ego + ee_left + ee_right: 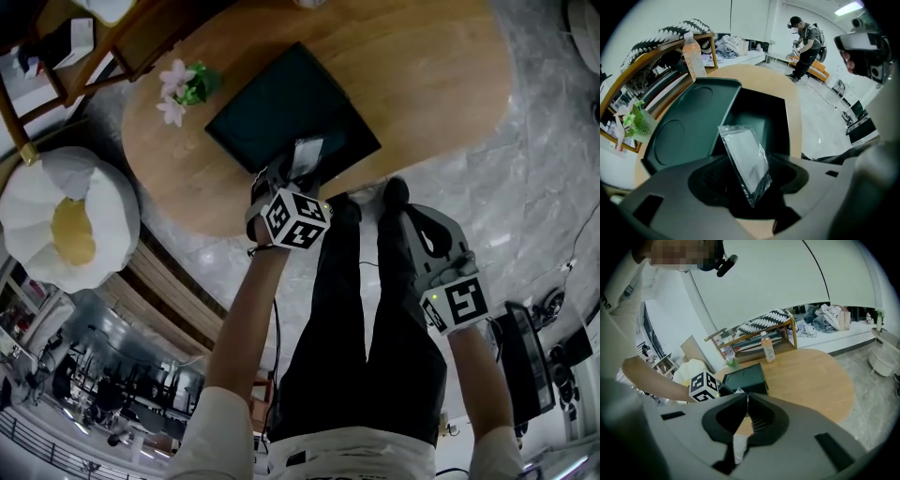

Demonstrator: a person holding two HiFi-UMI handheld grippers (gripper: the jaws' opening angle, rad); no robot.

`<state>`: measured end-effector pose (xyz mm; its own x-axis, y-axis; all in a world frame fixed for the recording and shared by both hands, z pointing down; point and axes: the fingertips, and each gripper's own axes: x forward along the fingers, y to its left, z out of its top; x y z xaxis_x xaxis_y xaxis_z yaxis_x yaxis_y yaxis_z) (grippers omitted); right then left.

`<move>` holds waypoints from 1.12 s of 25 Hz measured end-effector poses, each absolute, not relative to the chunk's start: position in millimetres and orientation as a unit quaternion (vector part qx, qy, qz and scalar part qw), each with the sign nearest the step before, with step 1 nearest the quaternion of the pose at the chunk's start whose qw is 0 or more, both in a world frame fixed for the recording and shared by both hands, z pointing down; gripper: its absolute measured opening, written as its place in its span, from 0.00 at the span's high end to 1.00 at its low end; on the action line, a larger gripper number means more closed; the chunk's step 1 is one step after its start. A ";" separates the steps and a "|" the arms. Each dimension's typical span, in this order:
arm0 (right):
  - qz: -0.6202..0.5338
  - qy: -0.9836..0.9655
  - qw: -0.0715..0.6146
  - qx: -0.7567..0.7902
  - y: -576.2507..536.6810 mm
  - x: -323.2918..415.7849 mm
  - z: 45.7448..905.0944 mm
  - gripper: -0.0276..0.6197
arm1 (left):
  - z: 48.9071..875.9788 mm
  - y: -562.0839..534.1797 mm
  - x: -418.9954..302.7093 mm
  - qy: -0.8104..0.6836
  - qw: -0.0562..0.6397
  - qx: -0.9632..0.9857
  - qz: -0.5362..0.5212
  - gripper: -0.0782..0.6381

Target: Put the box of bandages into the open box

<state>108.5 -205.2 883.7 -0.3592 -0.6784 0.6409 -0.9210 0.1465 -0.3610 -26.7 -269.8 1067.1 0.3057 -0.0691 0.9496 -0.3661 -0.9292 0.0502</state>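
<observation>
A dark green open box [281,103] lies on the oval wooden table [431,84], its lid [689,122] folded out flat to the left. My left gripper [298,171] points steeply down over the box's near edge. Its jaws stand wide apart. Between them a flat white box of bandages [746,159] in clear wrap leans tilted over the box's hollow [761,112], and neither pad presses on it. The wrap also glints in the head view [307,152]. My right gripper [395,193] hangs off the table's near edge, jaws shut and empty [747,398].
A small pot of pink flowers [185,86] stands on the table's left. An orange drink bottle [693,58] is at the table's far end by a wooden shelf [761,336]. A white cushion seat [70,220] sits on the floor at left. Another person [806,44] stands far off.
</observation>
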 end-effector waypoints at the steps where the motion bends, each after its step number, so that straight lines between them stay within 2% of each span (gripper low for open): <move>1: 0.365 -0.740 0.166 0.540 -206.1 108.1 883.5 0.92 | 1065.5 -270.5 -29.1 -0.141 0.129 0.797 0.572 0.51; 12: 0.340 -0.760 0.175 0.526 -219.5 100.7 867.4 0.92 | 1028.5 -278.1 -41.3 -0.184 0.152 0.810 0.535 0.51; 17: 0.320 -0.767 0.179 0.526 -230.4 96.2 835.3 0.92 | 990.2 -278.5 -51.7 -0.205 0.177 0.818 0.507 0.62; 22: 0.291 -0.777 0.183 0.527 -243.6 94.6 792.9 0.92 | 941.8 -284.5 -65.5 -0.241 0.186 0.823 0.479 0.78; 28: 0.266 -0.787 0.186 0.525 -247.5 91.2 738.1 0.92 | 875.8 -286.1 -82.1 -0.275 0.198 0.827 0.449 0.81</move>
<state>91.2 -247.5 738.1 -0.3792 -0.7271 0.5723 -0.9252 0.3070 -0.2229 -82.1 -286.1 875.8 0.4459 -0.2776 0.8510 -0.6322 -0.7707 0.0798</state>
